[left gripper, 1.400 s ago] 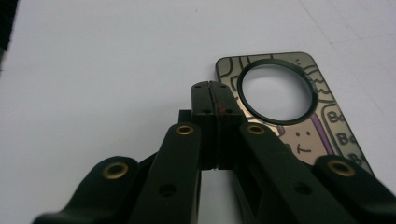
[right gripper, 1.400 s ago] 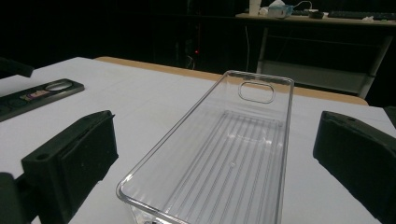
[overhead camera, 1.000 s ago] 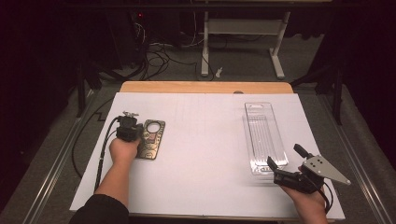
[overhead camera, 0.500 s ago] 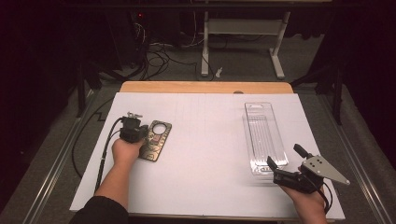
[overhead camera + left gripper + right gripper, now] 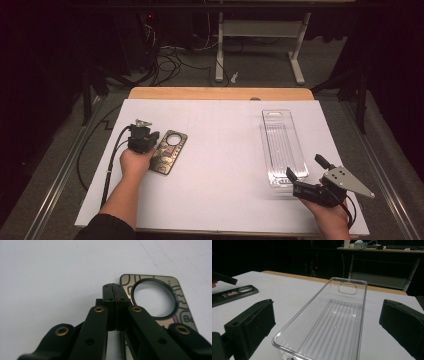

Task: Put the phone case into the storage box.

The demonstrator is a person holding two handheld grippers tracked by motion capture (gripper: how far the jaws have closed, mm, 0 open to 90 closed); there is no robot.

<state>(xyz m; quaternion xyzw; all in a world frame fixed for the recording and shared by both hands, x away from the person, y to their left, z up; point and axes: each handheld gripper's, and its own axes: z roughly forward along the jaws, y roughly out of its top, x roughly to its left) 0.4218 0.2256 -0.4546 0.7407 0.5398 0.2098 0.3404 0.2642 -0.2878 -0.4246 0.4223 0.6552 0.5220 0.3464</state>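
A dark card (image 5: pixel 170 152) with a round window (image 5: pixel 155 298) lies flat on the white sheet (image 5: pixel 220 150) at the left. My left gripper (image 5: pixel 151 141) is shut, jaws pressed together with nothing between them (image 5: pixel 113 288); its tips sit at the card's left edge near a far corner. A clear plastic tray (image 5: pixel 282 145) lies lengthwise at the right (image 5: pixel 332 322). My right gripper (image 5: pixel 304 167) stands open at the tray's near end. In the right gripper view (image 5: pixel 327 315) its wide jaws straddle that end without touching the walls.
The wooden table edge (image 5: pixel 220 93) runs along the back of the sheet. Beyond it are floor cables (image 5: pixel 170 60) and a white desk frame (image 5: pixel 260 30). The left gripper's cable (image 5: pixel 112 160) loops off the sheet's left side. Metal rails (image 5: pixel 60 175) flank the table.
The left gripper and the dark card beside it have shifted slightly to the right. The right gripper and the clear tray have stayed put.
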